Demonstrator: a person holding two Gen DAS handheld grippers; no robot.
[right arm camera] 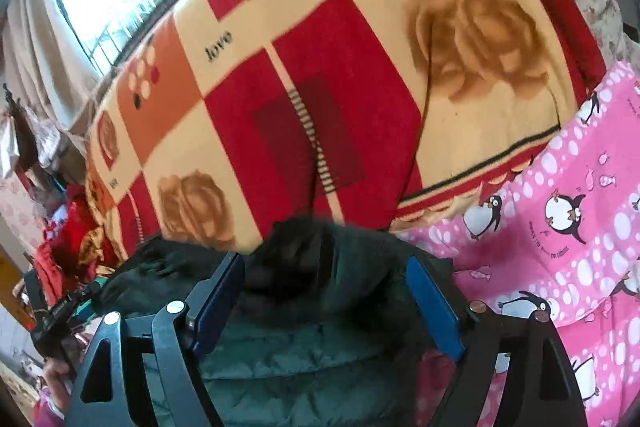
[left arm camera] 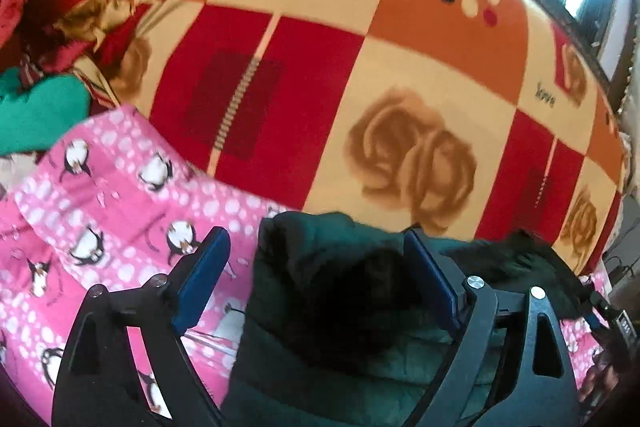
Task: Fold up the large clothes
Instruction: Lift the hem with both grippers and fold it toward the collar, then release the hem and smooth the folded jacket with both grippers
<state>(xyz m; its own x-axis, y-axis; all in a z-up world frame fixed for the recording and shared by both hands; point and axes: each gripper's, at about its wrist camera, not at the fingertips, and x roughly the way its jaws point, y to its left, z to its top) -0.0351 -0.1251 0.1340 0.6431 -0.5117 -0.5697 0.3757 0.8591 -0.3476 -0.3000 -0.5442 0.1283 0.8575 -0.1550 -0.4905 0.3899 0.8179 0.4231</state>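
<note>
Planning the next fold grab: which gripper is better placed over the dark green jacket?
Right, marginally: the right gripper straddles the dark green jacket centrally, while the left gripper has one finger over the pink penguin sheet.

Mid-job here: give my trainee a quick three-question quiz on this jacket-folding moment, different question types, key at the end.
1. True or false: the left claw is clamped shut on the dark green jacket.
2. What does the jacket lie on? A) pink penguin sheet B) bare wood C) green towel
3. Fill in: the checked blanket carries the printed word ____.

Key: 1 false, both claws, right claw included, are open; 2 A; 3 love.
</note>
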